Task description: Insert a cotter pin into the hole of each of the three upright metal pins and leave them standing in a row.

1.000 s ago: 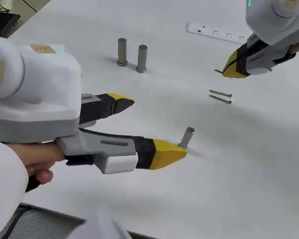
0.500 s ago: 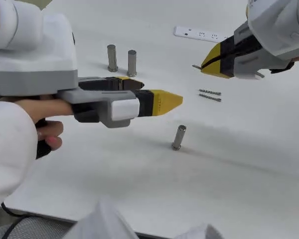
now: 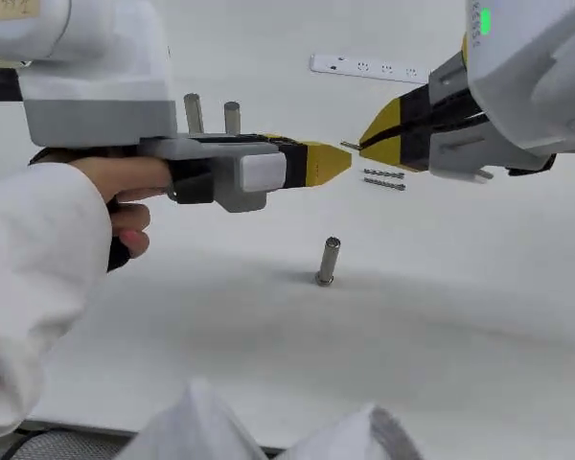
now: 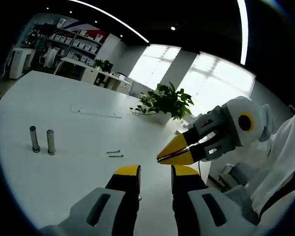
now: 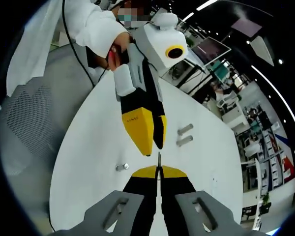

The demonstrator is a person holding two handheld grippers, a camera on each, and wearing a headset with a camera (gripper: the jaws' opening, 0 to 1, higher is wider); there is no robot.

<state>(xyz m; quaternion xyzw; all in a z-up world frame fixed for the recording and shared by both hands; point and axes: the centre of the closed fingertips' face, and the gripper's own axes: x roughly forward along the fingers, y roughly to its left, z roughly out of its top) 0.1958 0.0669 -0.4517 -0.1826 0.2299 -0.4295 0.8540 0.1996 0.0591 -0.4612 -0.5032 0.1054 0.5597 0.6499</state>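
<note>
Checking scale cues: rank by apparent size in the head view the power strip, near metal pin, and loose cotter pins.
1. power strip
2. near metal pin
3. loose cotter pins: similar length, thinner, farther; unsure.

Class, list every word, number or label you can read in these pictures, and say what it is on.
None can be read.
Dark print on the yellow jaw of the left tongs, right gripper view: too small to read.
Tan sticker on the housing of the left tongs, head view: blurred.
Power strip: no legible marking.
</note>
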